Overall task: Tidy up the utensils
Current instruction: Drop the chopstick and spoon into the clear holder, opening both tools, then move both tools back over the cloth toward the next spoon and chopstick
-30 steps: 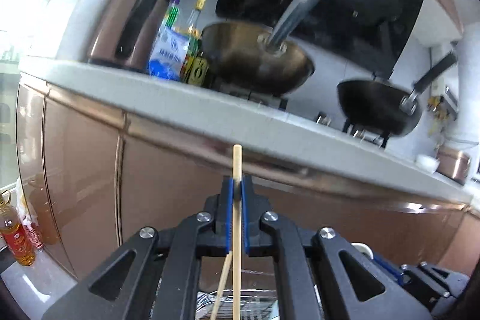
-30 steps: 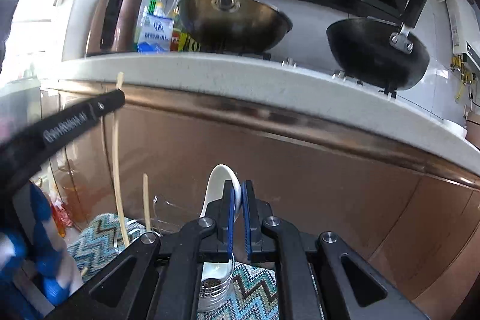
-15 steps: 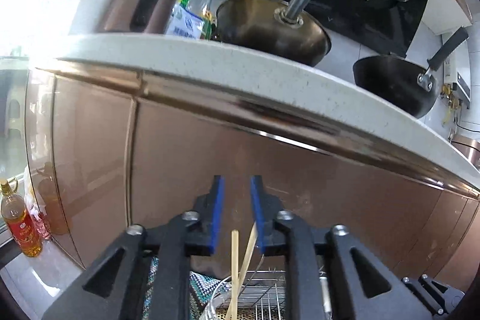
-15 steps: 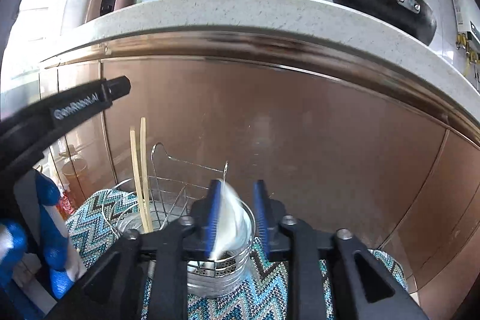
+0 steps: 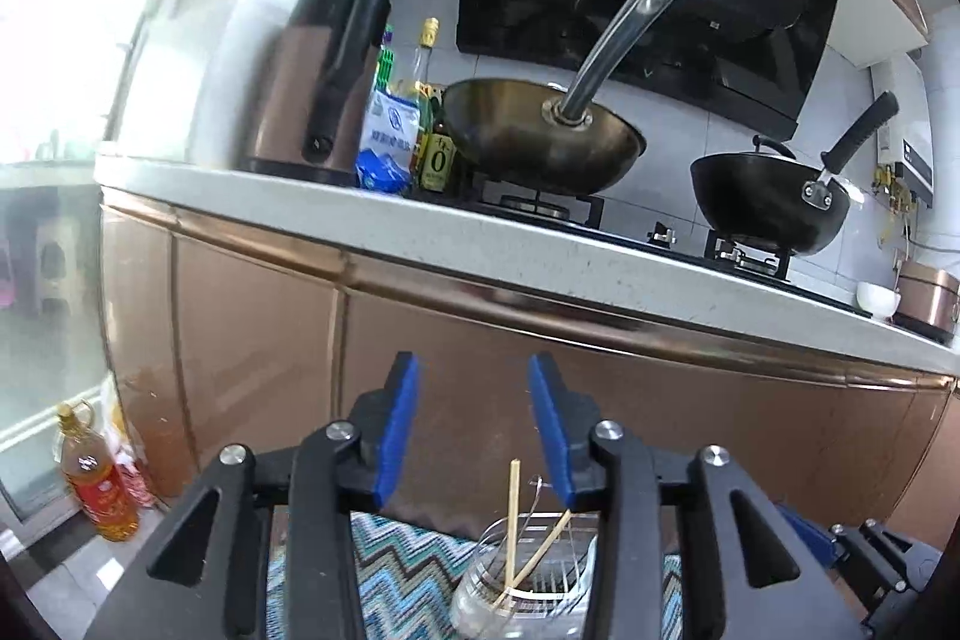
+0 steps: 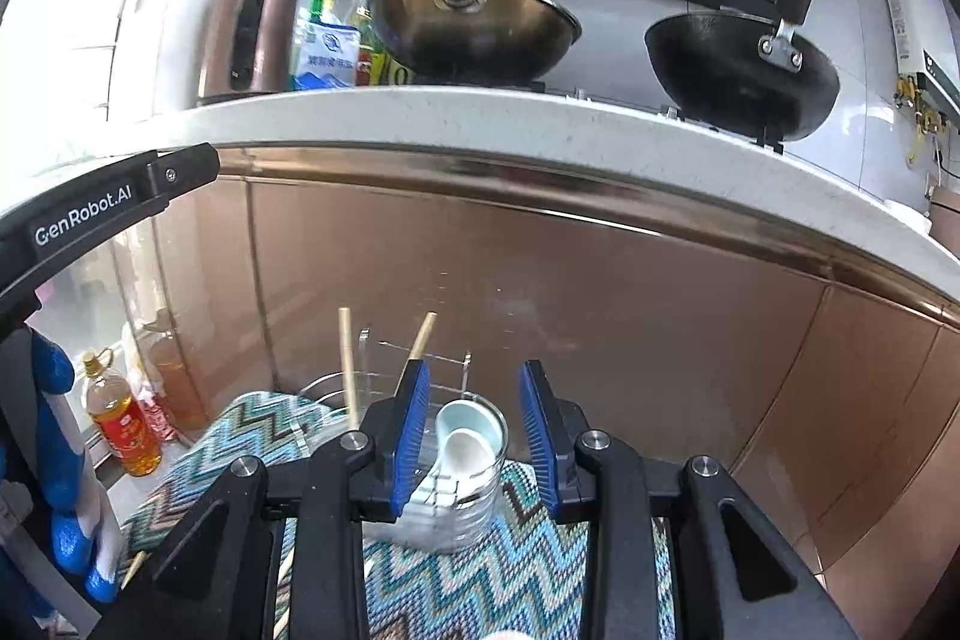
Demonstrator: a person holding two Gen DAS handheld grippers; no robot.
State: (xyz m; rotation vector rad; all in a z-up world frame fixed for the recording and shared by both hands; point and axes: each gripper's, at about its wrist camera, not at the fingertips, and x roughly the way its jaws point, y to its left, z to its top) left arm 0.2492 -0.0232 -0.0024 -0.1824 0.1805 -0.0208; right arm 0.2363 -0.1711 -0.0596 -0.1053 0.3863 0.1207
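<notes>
My left gripper [image 5: 471, 424] has its jaws parted and has just been opening; nothing between the blue pads. Below it two chopsticks [image 5: 513, 532] stand crossed in a clear glass cup [image 5: 480, 598] on the zigzag mat [image 5: 408, 562]. My right gripper [image 6: 474, 430] also stands partly open, its jaws having just been spreading, gripping nothing. Seen through its gap, a white spoon [image 6: 465, 445] rests bowl-up in a second clear cup [image 6: 480, 508], against a wire rack [image 6: 420, 352]; the chopsticks [image 6: 346, 364] lean in the cup just left of it. Copper cabinet fronts [image 6: 600, 310] rise behind, with the white countertop [image 6: 480, 118] above. An oil bottle [image 6: 120, 424] stands on the floor, left.
</notes>
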